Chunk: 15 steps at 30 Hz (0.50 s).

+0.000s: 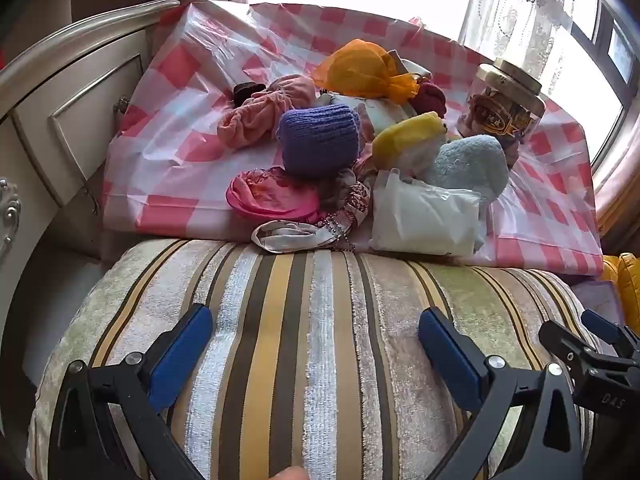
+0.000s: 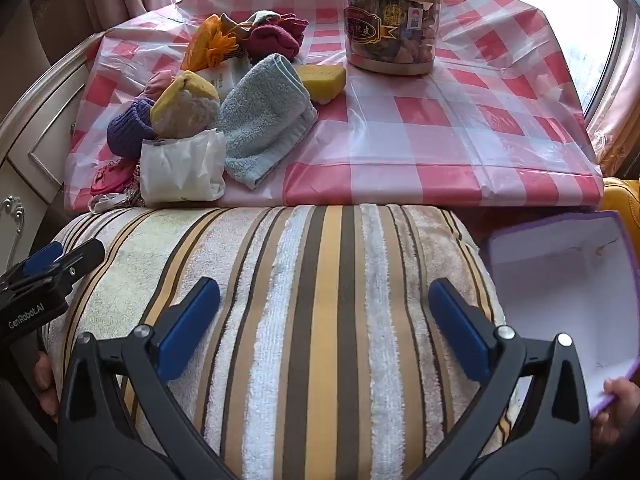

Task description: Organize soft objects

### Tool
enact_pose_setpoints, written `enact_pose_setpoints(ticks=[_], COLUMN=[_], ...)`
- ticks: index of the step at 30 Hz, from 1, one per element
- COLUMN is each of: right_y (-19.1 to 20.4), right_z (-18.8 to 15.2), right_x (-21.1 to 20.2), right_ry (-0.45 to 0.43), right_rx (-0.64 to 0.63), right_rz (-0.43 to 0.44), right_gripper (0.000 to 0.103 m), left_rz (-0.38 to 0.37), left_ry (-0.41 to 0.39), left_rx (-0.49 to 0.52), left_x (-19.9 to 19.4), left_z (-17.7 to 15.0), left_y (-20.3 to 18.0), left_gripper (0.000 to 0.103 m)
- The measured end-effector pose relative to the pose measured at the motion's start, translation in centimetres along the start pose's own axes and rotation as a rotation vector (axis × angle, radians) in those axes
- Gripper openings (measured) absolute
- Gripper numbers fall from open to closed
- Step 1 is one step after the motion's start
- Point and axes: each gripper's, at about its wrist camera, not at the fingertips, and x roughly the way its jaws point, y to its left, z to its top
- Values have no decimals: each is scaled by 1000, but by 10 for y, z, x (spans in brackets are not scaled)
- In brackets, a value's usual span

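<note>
A heap of soft things lies on the pink-checked table cover (image 1: 184, 80): a purple knit hat (image 1: 318, 140), a pale blue towel (image 1: 466, 166), a yellow sponge (image 1: 408, 134), an orange mesh pouch (image 1: 362, 68), a pink cloth (image 1: 264, 112), a white packet (image 1: 424, 216). In the right wrist view the towel (image 2: 266, 120) and hat (image 2: 128, 128) show at the left. My left gripper (image 1: 316, 332) is open and empty above a striped cushion (image 1: 312, 340). My right gripper (image 2: 324, 304) is open and empty above the same cushion (image 2: 320, 320).
A clear jar with a gold lid (image 2: 392, 20) stands at the back of the table. An open purple box with a white inside (image 2: 560, 292) sits at the right of the cushion. A cream cabinet (image 1: 72, 112) stands at the left. A window is behind.
</note>
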Motion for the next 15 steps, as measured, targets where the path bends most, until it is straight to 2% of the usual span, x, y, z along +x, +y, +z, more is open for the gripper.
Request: enact_pose_setpoints(ticks=[15], right_y=[-1], right_z=[0], right_x=[0], right_ry=[6], right_rx=[0], right_rz=[0], right_gripper=[103], left_rz=[8], left_ry=[4], left_rx=[-1], left_x=[0], left_z=[1], left_y=[2], left_gripper=[103])
